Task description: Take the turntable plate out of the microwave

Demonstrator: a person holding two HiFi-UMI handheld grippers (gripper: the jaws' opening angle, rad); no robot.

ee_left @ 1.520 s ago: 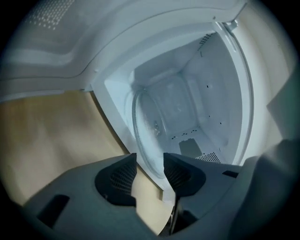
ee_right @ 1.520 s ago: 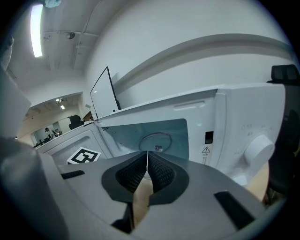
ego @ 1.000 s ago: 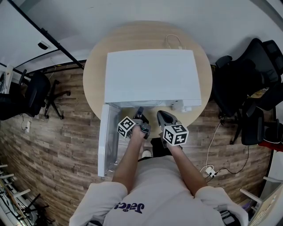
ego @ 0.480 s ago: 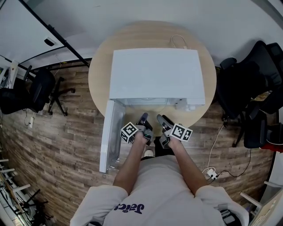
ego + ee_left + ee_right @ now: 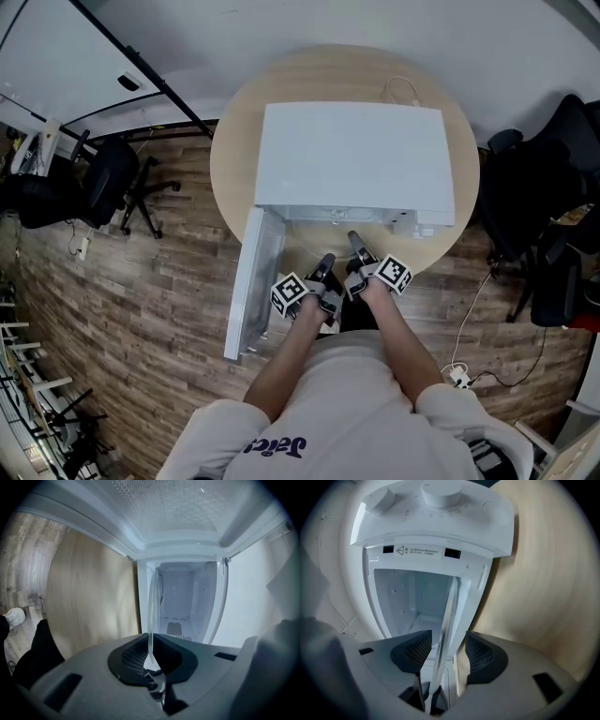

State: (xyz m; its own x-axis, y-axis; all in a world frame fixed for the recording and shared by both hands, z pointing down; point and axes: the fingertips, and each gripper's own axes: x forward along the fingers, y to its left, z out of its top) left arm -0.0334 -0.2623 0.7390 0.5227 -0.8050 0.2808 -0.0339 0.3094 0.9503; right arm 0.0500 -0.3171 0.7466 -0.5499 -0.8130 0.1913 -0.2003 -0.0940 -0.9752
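Turntable plate (image 5: 151, 616) pinched edge-on in left gripper (image 5: 151, 657), seemingly almost out of microwave (image 5: 352, 155); right gripper (image 5: 447, 652) jaws just opening, rim loose between. Next: carry clear, lay flat.

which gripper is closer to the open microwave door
Left. The left gripper sits just right of the open door in the head view; the right gripper is further right, toward the control panel.

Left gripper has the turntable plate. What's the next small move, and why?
Probably close the right gripper on the turntable plate: its jaws have just been opening and stand apart with the rim between them, so only the left gripper pinches the glass.
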